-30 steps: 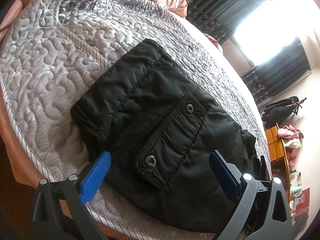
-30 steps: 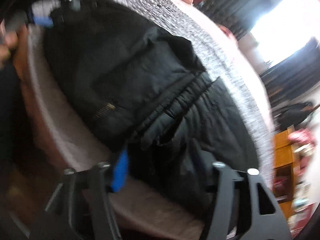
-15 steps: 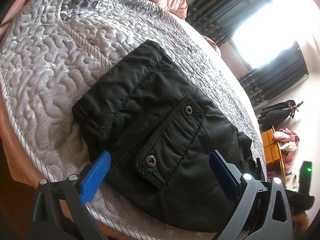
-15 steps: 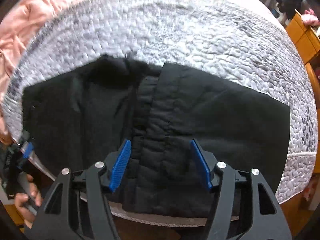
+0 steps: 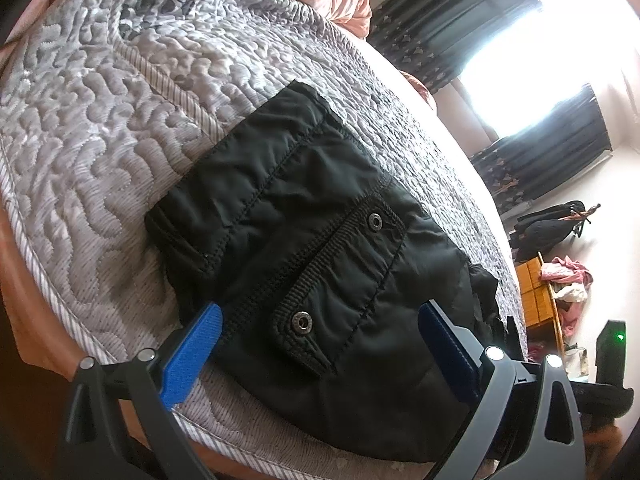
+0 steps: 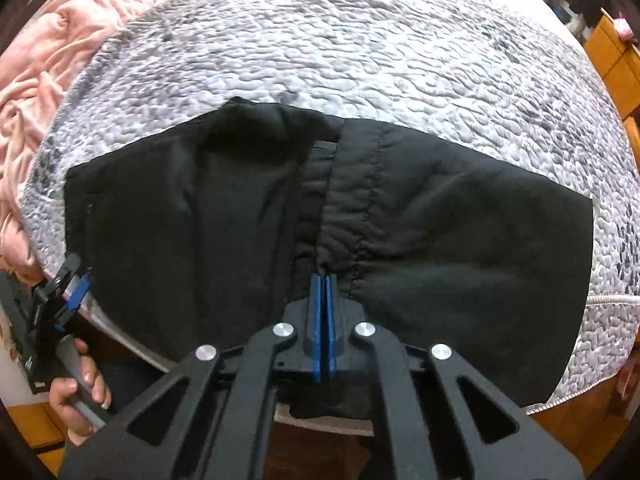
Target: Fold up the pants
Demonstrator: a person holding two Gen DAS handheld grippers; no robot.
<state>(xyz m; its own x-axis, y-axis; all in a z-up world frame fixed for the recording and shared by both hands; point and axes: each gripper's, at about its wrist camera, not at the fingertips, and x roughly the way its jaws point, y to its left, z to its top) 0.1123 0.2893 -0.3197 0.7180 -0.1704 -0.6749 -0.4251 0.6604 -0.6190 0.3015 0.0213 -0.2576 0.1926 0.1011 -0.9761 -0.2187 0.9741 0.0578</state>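
Black pants (image 5: 300, 216) lie spread across the grey quilted bed (image 5: 100, 120), near its front edge. In the left wrist view their end shows a flap pocket with two snaps (image 5: 302, 322). My left gripper (image 5: 320, 310) hovers over that end, open, its blue pads wide apart and not pressing the cloth. In the right wrist view the pants (image 6: 460, 220) run left to right. My right gripper (image 6: 322, 276) is shut on a pinch of the pants at their near edge, where the cloth puckers into the tips. The left gripper (image 6: 70, 284) sits at the pants' left end, held by a hand (image 6: 80, 392).
A pink blanket (image 6: 48, 40) is bunched along the bed's left side. Beyond the bed stand wooden furniture (image 5: 536, 292) with clothes on it, dark curtains (image 5: 460, 20) and a bright window. The quilt (image 6: 360, 60) behind the pants is bare.
The right gripper swung round to look down on the pants' near edge, then its jaws went from wide apart to shut on the cloth. The left gripper stayed put, open.
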